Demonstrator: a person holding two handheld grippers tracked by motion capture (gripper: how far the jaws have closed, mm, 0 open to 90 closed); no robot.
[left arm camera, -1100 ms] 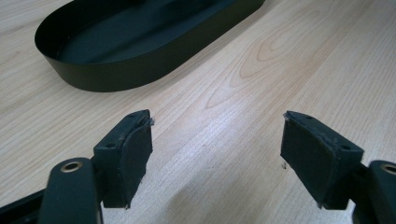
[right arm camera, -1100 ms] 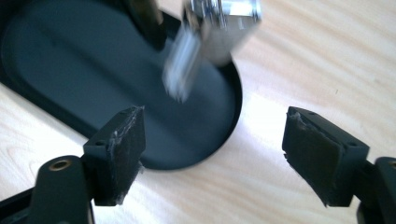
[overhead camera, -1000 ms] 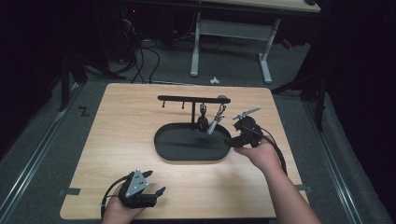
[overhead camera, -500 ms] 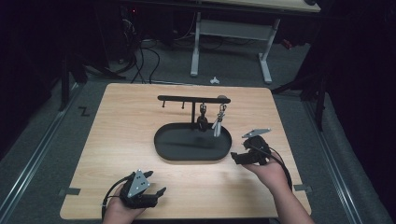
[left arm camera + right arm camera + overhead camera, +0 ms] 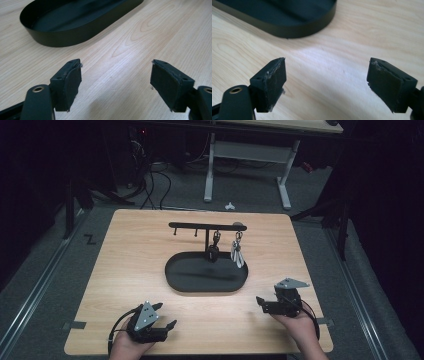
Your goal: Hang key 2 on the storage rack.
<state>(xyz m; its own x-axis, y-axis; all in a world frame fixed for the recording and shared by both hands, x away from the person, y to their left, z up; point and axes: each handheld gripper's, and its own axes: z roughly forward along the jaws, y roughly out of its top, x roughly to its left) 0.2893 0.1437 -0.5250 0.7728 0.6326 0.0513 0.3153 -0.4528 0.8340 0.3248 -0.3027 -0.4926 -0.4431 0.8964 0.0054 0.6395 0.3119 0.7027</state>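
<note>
A black oval tray (image 5: 180, 282) sits mid-table, with a black bar rack (image 5: 200, 225) standing over its far side. From the bar hang a dark key fob (image 5: 214, 252) and a bunch of silver keys (image 5: 237, 255). At the near left edge my left gripper (image 5: 165, 315) rests open and empty; in its own view the left gripper (image 5: 116, 82) faces the tray's wall (image 5: 62, 40). Near the right front edge my right gripper (image 5: 260, 304) points left. Its jaws have just been opening, and the right gripper (image 5: 327, 82) has only bare wood between them, the tray's end (image 5: 297, 31) ahead.
The wooden table (image 5: 130, 265) has tape marks at its near corners. Beyond its far edge stand white desk legs (image 5: 209, 175), with loose cables (image 5: 155, 180) and a small white object (image 5: 229, 206) on the grey floor.
My right gripper has pulled back from the hanging keys to the near right of the table and sunk lower. The keys, tilted towards it before, now hang straight. The left gripper stayed put.
</note>
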